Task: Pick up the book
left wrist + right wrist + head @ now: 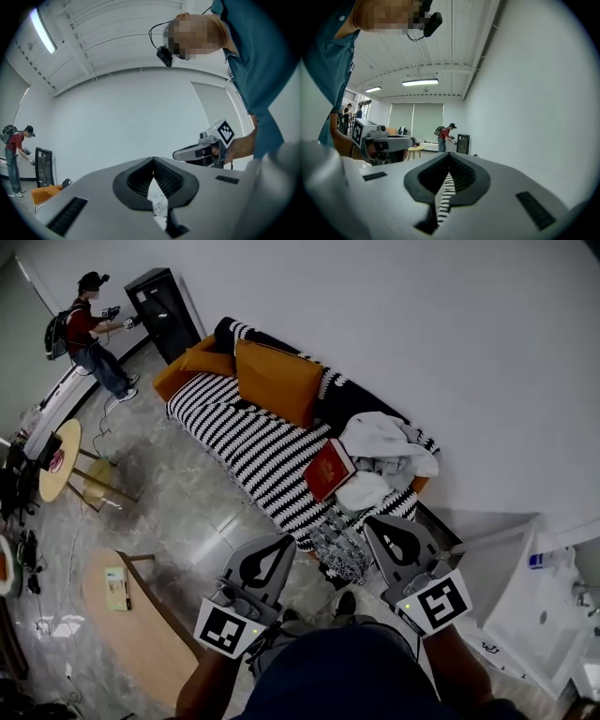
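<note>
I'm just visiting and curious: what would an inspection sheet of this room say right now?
surface: striped sofa, holds the book.
job's things: red book lying flat on the sofa, untouched.
clutter: white cloths beside the book; orange cushions.
grippers: left claw and right claw both shut, empty, apart from the book.
cables: thin black lead by the head camera.
surroundings: another person by a black cabinet; round table; grey floor.

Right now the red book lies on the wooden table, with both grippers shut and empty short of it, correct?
Not the table: the head view shows the red book on the striped sofa. The left gripper and right gripper are shut and empty, short of it.
</note>
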Motion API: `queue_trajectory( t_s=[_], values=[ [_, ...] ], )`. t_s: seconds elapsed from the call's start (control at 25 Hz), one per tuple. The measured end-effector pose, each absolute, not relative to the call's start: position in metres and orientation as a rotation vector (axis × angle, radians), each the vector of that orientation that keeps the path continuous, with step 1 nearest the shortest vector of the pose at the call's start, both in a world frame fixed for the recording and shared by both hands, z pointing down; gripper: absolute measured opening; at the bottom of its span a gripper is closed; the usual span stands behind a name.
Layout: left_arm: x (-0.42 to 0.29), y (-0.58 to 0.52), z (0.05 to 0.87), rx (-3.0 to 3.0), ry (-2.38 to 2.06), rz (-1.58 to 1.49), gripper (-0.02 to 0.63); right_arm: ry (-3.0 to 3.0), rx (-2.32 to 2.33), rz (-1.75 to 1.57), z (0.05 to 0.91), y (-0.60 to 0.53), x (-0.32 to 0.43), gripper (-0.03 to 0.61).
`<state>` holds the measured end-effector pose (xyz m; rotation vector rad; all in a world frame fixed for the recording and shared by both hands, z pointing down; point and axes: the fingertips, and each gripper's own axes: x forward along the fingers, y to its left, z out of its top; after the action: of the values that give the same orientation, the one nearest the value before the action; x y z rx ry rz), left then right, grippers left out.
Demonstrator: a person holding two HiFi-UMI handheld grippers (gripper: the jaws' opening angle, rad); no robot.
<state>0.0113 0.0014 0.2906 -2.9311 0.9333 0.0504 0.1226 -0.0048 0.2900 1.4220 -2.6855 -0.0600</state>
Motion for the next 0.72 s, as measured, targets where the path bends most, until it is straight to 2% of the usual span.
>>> queue_trajectory(
  t_s=[0.32, 0.44, 0.72],
  values=[
    [-0.002, -0.011, 0.312, -2.962, 1.025, 0.009, 0.005, -2.683, 1.327, 0.072, 0.325, -0.031, 0.109, 0.014],
    [-0.018, -0.031, 0.327, -3.009, 0.987, -0.065, 0.005, -2.697, 1.374, 0.081, 0.315, -0.05, 0.091, 0.014],
    [-0.039, -0.083, 0.306, -3.0, 0.919, 0.032, 0.005, -2.689, 1.385, 0.014, 0.301, -0.086, 0.053, 0.014]
  ],
)
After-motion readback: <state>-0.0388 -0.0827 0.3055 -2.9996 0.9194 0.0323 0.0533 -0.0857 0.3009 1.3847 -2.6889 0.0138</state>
